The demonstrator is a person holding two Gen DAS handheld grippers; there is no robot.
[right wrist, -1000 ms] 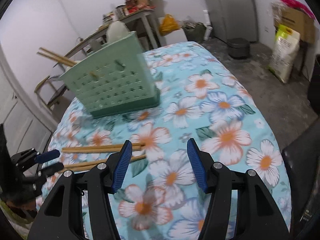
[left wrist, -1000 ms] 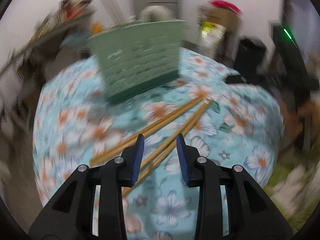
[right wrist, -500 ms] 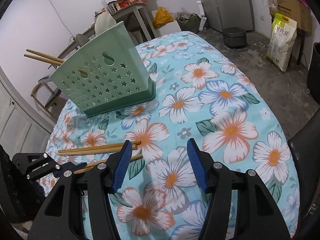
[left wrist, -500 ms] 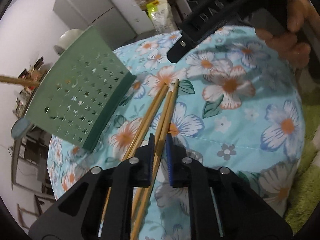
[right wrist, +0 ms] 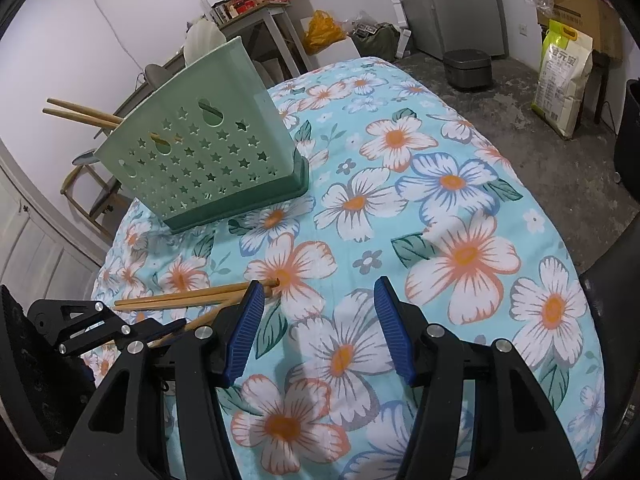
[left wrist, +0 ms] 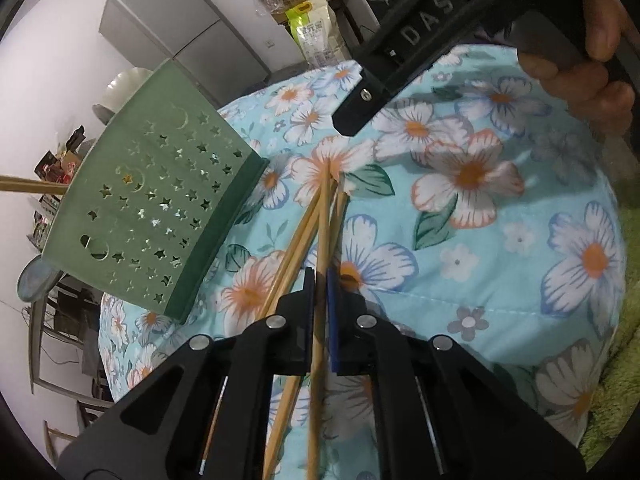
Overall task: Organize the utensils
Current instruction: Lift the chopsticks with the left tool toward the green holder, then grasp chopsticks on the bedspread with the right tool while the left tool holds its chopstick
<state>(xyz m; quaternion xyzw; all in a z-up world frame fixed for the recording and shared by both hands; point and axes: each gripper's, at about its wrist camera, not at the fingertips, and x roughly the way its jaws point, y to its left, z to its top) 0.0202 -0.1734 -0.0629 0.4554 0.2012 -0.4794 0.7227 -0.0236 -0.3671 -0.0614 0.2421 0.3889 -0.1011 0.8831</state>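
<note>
Several wooden chopsticks (left wrist: 308,224) lie on the floral cloth. My left gripper (left wrist: 320,280) is shut on one chopstick (left wrist: 322,264), which runs between its jaws. It also shows low at the left of the right wrist view (right wrist: 168,326). A green perforated utensil holder (left wrist: 160,208) stands to the left, with two chopsticks (right wrist: 80,114) sticking out of its top. My right gripper (right wrist: 316,320) is open and empty, hovering over the cloth to the right of the loose chopsticks (right wrist: 192,300).
The table is covered with a blue floral cloth (right wrist: 460,208). A grey fridge (left wrist: 180,40), a rice sack (right wrist: 564,76), a black bin (right wrist: 468,68) and a cluttered side table (right wrist: 256,8) stand around the room.
My left gripper has closed from open to shut on one chopstick and swung its view to the right. My right gripper stays open and has moved slightly toward the chopsticks.
</note>
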